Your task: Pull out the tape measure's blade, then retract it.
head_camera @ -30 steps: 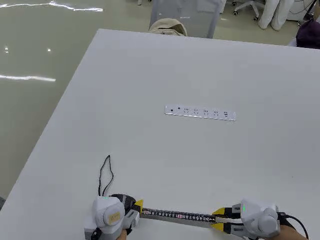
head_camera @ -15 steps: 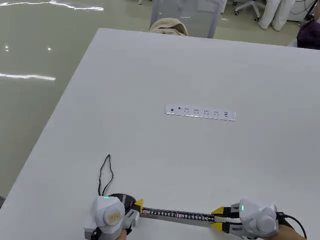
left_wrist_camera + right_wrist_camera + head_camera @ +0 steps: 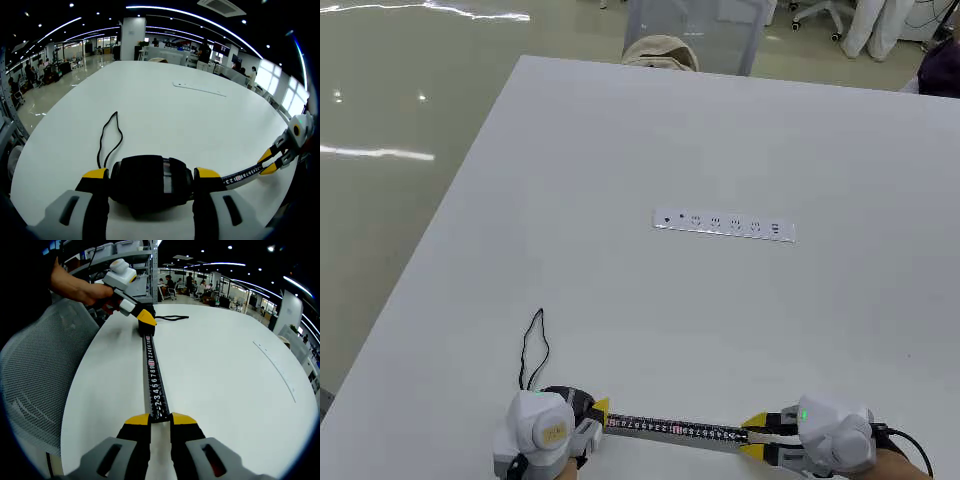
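As we judge, black plastic tape-measure case [image 3: 150, 185]: rigid; left gripper [image 3: 151, 174] clamps it.
Thin dark steel blade [image 3: 153, 375]: springy, slick; right gripper [image 3: 160, 419] pinches its tip.

At the near edge of the table [image 3: 620, 150], the tape measure [image 3: 150, 180] sits on the left between the jaws of the left gripper [image 3: 150, 175]. Its blade [image 3: 675, 430] runs rightward to the right gripper [image 3: 160, 419], which pinches its tip. A cord [image 3: 532, 350] lies just behind the tape measure. A power strip [image 3: 723, 224] lies mid-table, well behind, and a chair [image 3: 660, 52] stands past the far edge.
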Demonstrator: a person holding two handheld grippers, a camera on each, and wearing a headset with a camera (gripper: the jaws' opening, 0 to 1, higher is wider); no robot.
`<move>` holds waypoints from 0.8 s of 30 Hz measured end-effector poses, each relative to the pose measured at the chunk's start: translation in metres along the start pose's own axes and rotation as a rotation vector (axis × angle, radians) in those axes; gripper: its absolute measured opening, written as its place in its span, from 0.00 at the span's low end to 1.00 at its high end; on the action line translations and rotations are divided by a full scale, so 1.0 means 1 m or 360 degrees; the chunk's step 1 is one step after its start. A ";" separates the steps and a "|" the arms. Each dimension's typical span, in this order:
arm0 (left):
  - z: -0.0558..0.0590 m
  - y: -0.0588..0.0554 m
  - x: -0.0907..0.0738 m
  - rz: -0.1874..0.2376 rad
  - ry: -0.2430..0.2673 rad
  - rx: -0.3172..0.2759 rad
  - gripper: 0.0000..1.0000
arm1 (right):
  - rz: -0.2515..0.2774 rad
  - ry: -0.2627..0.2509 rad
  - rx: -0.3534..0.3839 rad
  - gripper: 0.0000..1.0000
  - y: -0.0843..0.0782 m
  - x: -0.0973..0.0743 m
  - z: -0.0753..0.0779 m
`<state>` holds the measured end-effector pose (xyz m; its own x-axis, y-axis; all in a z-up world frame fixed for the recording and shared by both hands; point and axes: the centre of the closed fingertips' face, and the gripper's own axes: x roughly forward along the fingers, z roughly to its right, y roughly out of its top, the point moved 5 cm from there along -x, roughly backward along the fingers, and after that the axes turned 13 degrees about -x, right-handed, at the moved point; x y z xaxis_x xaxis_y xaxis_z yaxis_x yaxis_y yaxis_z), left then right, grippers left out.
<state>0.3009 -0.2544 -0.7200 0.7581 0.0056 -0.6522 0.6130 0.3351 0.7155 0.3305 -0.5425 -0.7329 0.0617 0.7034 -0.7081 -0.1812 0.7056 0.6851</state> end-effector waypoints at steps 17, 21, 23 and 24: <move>0.001 -0.003 0.001 0.0014 0.0029 0.0096 0.66 | 0.0011 -0.0007 -0.0006 0.13 0.003 0.001 0.000; 0.001 -0.003 0.000 0.0014 0.0033 0.0105 0.66 | 0.0013 -0.0005 -0.0005 0.13 0.003 0.002 0.000; 0.001 -0.004 0.001 0.0018 0.0033 0.0106 0.66 | 0.0012 -0.0004 -0.0006 0.13 0.003 0.003 0.000; 0.001 -0.003 0.000 0.0018 0.0033 0.0106 0.66 | 0.0012 -0.0005 -0.0006 0.13 0.003 0.003 0.001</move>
<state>0.2995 -0.2566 -0.7222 0.7608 0.0289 -0.6483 0.6182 0.2717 0.7376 0.3306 -0.5384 -0.7328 0.0632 0.7092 -0.7022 -0.1853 0.6997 0.6900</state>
